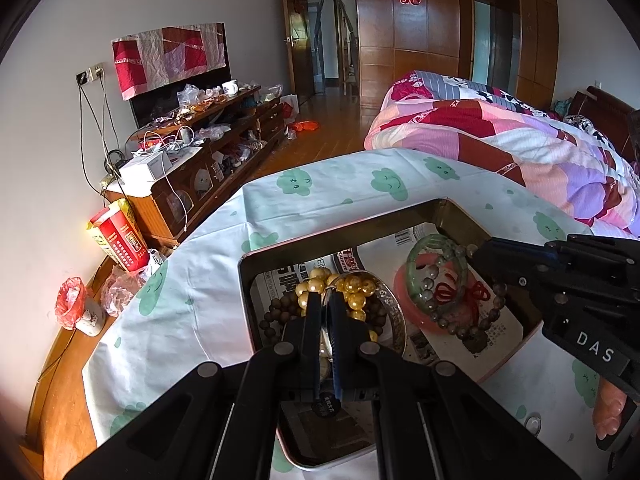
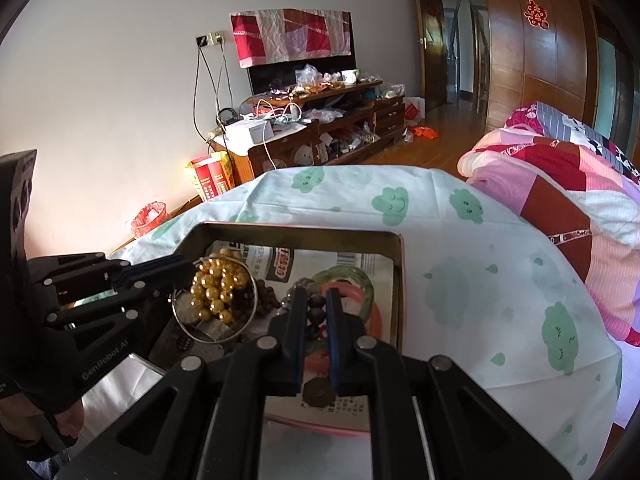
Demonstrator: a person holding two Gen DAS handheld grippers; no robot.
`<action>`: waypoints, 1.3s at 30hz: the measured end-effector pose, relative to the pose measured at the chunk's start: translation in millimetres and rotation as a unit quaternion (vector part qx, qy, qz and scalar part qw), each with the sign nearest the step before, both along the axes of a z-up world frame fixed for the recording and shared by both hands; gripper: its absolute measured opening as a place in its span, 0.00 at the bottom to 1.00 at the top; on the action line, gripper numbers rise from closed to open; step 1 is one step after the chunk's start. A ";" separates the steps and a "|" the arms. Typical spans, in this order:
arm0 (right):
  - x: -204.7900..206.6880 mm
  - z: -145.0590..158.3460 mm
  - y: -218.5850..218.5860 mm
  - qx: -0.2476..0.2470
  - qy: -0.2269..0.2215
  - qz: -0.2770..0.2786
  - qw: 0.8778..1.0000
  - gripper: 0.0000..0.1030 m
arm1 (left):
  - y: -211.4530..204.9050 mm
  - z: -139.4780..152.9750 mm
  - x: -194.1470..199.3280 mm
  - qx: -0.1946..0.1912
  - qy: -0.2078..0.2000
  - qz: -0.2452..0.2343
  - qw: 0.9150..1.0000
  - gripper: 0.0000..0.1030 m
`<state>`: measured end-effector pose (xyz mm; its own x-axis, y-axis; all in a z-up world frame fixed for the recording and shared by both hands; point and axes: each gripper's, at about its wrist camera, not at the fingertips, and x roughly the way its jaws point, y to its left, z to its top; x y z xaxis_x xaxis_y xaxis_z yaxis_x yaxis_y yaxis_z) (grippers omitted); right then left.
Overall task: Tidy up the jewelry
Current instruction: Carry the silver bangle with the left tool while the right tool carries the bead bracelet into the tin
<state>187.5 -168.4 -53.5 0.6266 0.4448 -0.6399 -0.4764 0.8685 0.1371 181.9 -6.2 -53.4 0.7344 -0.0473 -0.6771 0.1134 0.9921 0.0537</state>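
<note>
Black hand-held gripper point(image 1: 329, 304), blue pads point(image 1: 340, 320)

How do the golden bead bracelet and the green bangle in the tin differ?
The golden bead bracelet is a string of shiny round beads, bunched in a heap; the green bangle is one solid translucent ring. The beads lie beside the left gripper; the bangle lies toward the right gripper. Both sit in the newspaper-lined tin.

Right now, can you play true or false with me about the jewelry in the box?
1. The tin is lined with newspaper. True.
2. The gold beads lie on the quilt. False: they are in the tin.
3. The green bangle is in the tin. True.
4. The left gripper has its fingers wide open. False: they pinch the silver bangle.
5. The right gripper holds a pink bangle. False: it grips the dark bead string.
</note>
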 end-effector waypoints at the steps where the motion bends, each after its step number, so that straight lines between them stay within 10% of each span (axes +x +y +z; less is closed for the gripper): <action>1: 0.0 -0.8 -0.3 0.000 0.001 -0.001 1.000 0.11 | 0.3 -0.3 0.1 -0.001 0.001 0.000 1.000 0.03; 39: 2.6 -12.7 -2.7 -0.001 0.008 -0.010 1.000 0.12 | -7.3 -3.6 -2.1 -0.005 0.007 -0.008 1.000 0.03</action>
<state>190.2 -171.2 -66.2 0.6248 0.4313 -0.6509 -0.4568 0.8780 0.1433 179.8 -13.5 -57.0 0.7233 -0.0655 -0.6874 0.1300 0.9906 0.0425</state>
